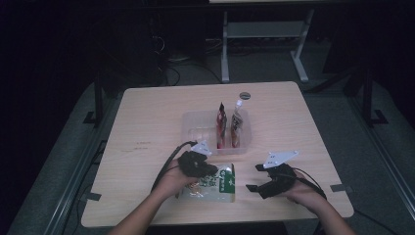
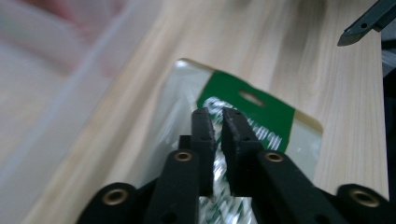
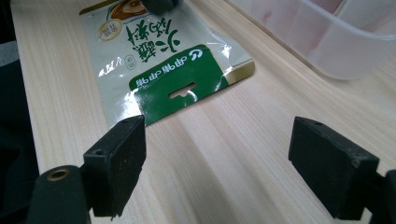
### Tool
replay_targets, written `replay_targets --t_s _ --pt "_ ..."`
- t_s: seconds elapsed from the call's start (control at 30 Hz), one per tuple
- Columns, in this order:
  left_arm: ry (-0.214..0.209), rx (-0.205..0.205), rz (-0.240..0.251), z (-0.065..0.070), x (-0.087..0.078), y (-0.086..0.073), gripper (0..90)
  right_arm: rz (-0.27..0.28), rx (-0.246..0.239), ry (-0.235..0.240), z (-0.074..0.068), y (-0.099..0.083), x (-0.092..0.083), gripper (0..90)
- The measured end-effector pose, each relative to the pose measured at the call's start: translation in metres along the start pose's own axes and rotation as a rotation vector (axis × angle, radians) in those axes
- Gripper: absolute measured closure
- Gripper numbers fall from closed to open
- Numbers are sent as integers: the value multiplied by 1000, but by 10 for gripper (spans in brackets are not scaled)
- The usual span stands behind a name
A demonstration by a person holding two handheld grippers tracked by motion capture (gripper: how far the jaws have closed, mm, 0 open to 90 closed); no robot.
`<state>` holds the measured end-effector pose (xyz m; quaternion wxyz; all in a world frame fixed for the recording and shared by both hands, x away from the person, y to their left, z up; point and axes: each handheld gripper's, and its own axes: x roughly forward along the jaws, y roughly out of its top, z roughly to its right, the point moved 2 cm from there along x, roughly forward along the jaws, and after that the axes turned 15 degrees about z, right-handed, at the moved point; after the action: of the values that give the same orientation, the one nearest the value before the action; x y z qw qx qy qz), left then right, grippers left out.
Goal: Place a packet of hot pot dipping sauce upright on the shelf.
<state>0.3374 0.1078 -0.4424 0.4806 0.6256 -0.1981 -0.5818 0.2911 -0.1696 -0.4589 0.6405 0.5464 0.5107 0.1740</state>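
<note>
A pale wooden table (image 1: 147,127) stands in a dark room on a grey floor (image 1: 63,147). White legs of another table (image 1: 264,44) show at the far side. A flat packet (image 1: 218,182) with a green top lies near the front edge of the wooden table, a little left of the middle. The left gripper (image 2: 217,122) hangs right over the packet; its jaws are almost together, with just a thin gap and nothing pinched between them. The right gripper (image 3: 217,144) sits to the right of the packet, its jaws wide apart and empty over bare wood. A clear plastic tray (image 1: 193,128) sits farther back in the middle, holding two standing pouches (image 1: 227,128).
</note>
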Motion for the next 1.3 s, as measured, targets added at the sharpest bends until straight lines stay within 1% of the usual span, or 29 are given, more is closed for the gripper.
replay_targets --t_s 0.03,0.1,0.17,0.27,0.3,0.33,0.37,0.47,0.53,0.6,0.63,0.67,0.77,0.8,0.83,0.87,0.93,0.97,1.0,1.03,1.1,1.23,1.27,1.3 --pt "5 0 2 -2 -5 -1 783 -1 -1 1 0 0 0 184" --pt "11 -13 4 -8 -16 -6 717 -3 -1 1 0 0 0 182" --pt "19 -13 -3 -13 -24 -13 650 -6 -1 4 0 -1 0 181" --pt "25 4 -10 -19 -30 -22 568 -7 -2 1 0 -1 1 177" --pt "30 -6 -1 -19 -30 -23 545 -8 -1 2 0 -1 2 174" --pt "25 5 -4 -22 -31 -25 525 -11 3 3 0 -1 2 170" --pt "23 13 -4 -23 -30 -26 512 -10 -6 8 0 -1 3 165" --pt "12 24 4 -25 -26 -27 475 -17 -9 12 0 -2 4 158" --pt "14 34 -6 -28 -22 -29 449 -21 -8 12 -1 -2 5 157" --pt "11 43 -20 -31 -21 -31 437 -20 -18 12 -1 -2 5 156" --pt "12 34 -20 -32 -20 -33 433 -20 -18 13 -1 -2 5 156" --pt "8 38 -25 -33 -20 -33 432 -20 -19 14 -1 -2 5 155" --pt "-5 20 -31 -32 -20 -34 431 -21 -21 16 -1 -3 5 155" --pt "-8 29 -31 -32 -20 -34 427 -24 -16 14 -1 -3 5 155" --pt "-13 14 -33 -31 -21 -35 427 -24 -16 13 -1 -3 5 155" --pt "-18 18 -38 -31 -22 -35 426 -24 -15 12 -1 -3 5 155" --pt "-25 2 -43 -29 -25 -36 422 -23 -18 11 -1 -3 4 155" --pt "-28 0 -49 -27 -26 -36 417 -21 -16 10 -1 -3 4 155" --pt "-27 4 -53 -26 -27 -37 416 -19 -16 9 -1 -3 4 155" --pt "-27 -4 -61 -24 -29 -37 411 -17 -22 10 0 -3 4 155" --pt "-22 -1 -73 -19 -31 -39 378 -14 -17 11 0 -3 5 155" --pt "-20 4 -76 -13 -35 -43 352 -27 -14 17 1 -4 5 151" --pt "-19 -3 -68 -11 -34 -44 345 -27 -12 15 1 -3 5 150" --pt "-17 -4 -74 -10 -34 -45 330 -24 -7 13 1 -3 5 147"
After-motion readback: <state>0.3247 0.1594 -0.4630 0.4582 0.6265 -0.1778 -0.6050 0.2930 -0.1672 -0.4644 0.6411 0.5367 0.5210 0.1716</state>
